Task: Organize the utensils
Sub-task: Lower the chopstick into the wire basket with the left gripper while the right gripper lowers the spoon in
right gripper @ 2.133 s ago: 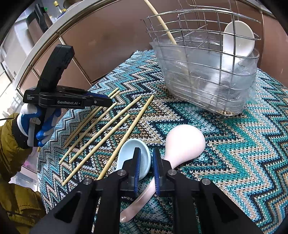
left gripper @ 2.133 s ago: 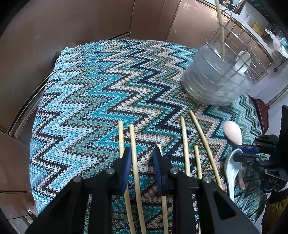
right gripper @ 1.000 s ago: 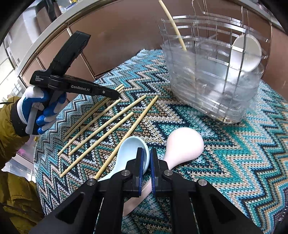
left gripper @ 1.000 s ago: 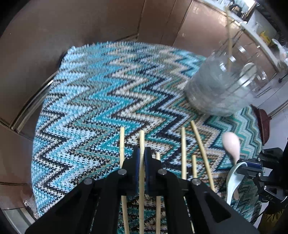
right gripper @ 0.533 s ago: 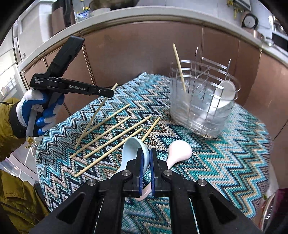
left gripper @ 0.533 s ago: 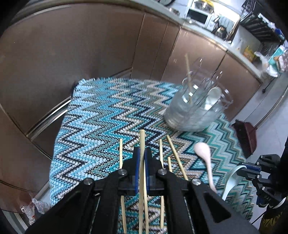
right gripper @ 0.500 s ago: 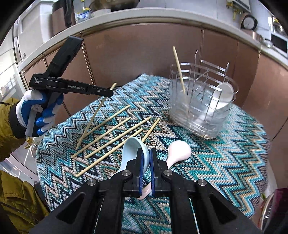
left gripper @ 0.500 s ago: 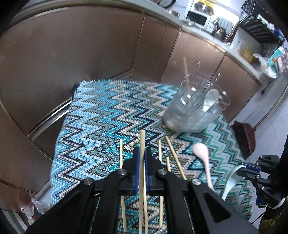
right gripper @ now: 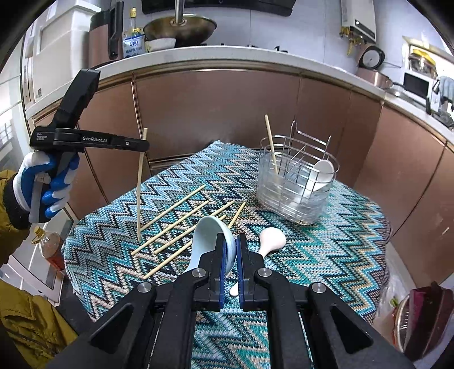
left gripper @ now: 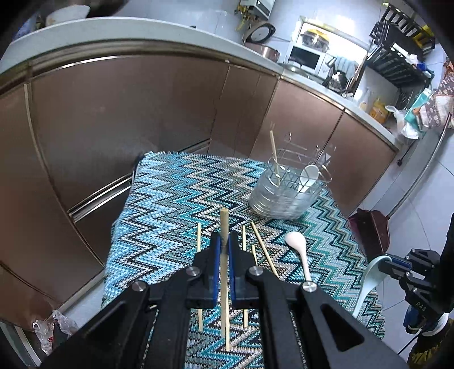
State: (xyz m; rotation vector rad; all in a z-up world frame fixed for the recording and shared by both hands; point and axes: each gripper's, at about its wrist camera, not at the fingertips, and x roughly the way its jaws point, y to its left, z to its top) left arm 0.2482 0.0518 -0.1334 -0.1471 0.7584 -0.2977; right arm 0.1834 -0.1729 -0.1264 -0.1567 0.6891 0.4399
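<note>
Your left claw was clamped on one chopstick, hanging near-vertical; your right claw was pinched on the blue spoon's bowl rim. The wire holder stood on the far right of the worktop, nearer your right claw. Open air lay above the holder; four chopsticks and a pink spoon lay between.

Brown cabinet doors stand behind the zigzag-knit cloth. On the counter — a wok, a bottle, a white microwave. A dustpan rests on the floor.
</note>
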